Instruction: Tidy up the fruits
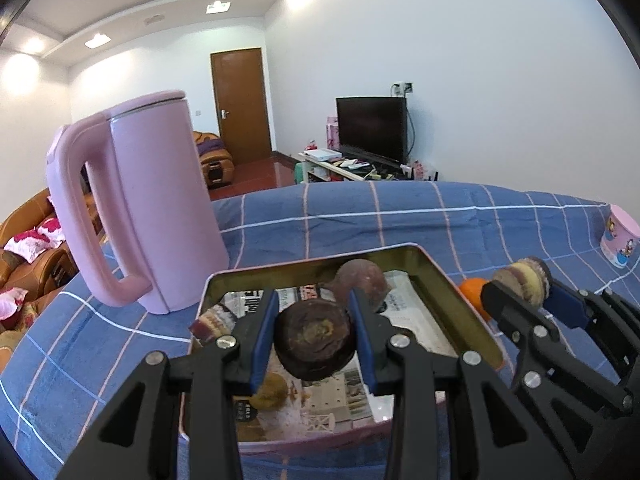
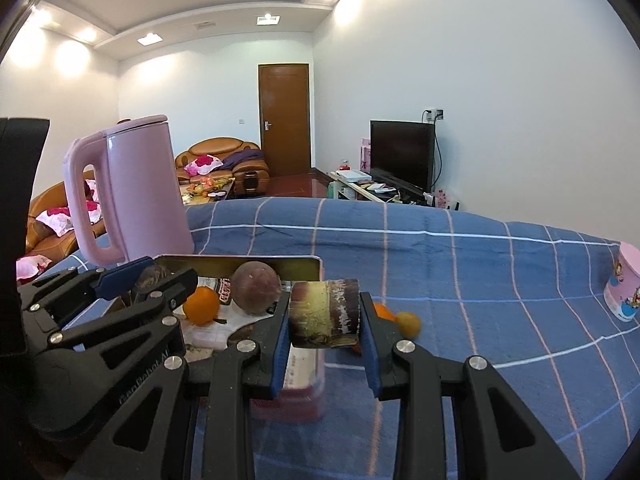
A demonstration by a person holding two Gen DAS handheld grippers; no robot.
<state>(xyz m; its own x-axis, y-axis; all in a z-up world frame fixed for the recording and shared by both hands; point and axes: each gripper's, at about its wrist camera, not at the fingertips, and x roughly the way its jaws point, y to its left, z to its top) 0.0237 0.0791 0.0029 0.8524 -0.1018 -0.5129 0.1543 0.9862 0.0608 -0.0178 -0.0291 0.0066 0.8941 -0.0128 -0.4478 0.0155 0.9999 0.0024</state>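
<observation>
**My tally from the two wrist cameras**

Grippers: I have two, the left gripper (image 1: pixel 314 304) and the right gripper (image 2: pixel 326 308).

Sugarcane: three pieces. One sugarcane chunk (image 1: pixel 316 344) is clamped in the left jaws, a second (image 2: pixel 324 312) in the right jaws, and a third (image 1: pixel 208 322) lies at the tin's left edge.

Oranges: two, one (image 2: pixel 202 304) in the tin and one (image 2: pixel 382 312) on the cloth.

Small yellow fruit (image 2: pixel 409 323): one for certain. I cannot tell whether a dull yellow shape under my left jaws is another.

Passion fruit (image 2: pixel 256 288): one.

Rectangular tin (image 1: pixel 438 278): one.

Pink kettle (image 1: pixel 160 208): one.

Pink cartoon cup (image 1: pixel 620 236): one.

Blue checked cloth (image 2: pixel 440 280) over the worktop: one.
</observation>
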